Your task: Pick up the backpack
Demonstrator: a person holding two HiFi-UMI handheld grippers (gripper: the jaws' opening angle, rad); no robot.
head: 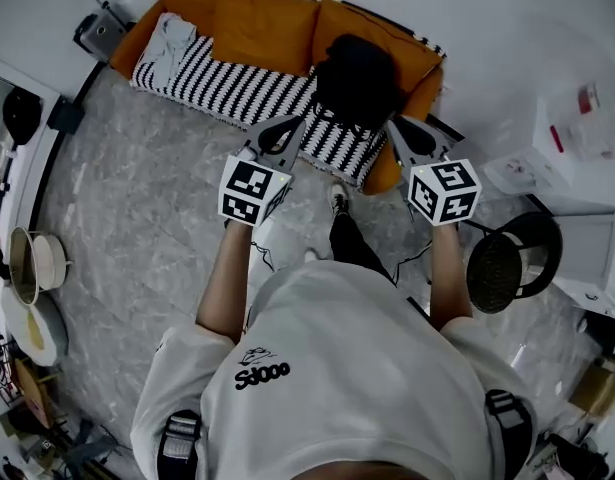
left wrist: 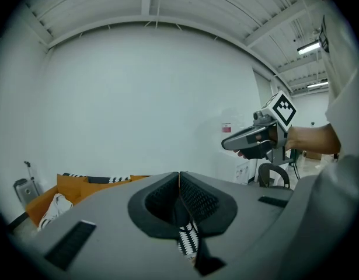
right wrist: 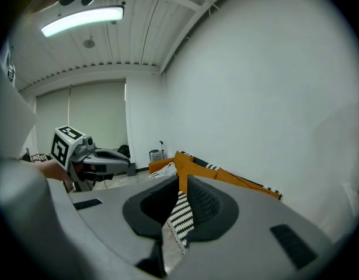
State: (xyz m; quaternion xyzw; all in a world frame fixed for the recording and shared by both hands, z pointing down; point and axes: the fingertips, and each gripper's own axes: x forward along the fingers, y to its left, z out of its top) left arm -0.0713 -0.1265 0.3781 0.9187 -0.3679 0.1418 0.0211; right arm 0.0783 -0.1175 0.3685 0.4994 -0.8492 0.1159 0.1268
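A black backpack (head: 355, 78) sits on the right part of a sofa (head: 237, 88) that has orange cushions and a black-and-white striped cover. In the head view my left gripper (head: 295, 124) hovers just left of the backpack's lower edge, and my right gripper (head: 395, 124) hovers just right of it; neither touches it. Both are shut with nothing held. In the left gripper view the jaw tips (left wrist: 179, 174) meet over striped cover, and the right gripper (left wrist: 249, 140) shows at the side. In the right gripper view the tips (right wrist: 180, 178) also meet. The backpack is hidden in both gripper views.
A white cloth (head: 170, 43) lies on the sofa's left end. A round black chair (head: 512, 258) stands at the right, with white boxes (head: 587, 128) behind it. Pots (head: 32, 263) stand along the left edge. My shoe (head: 337, 198) is on the grey floor before the sofa.
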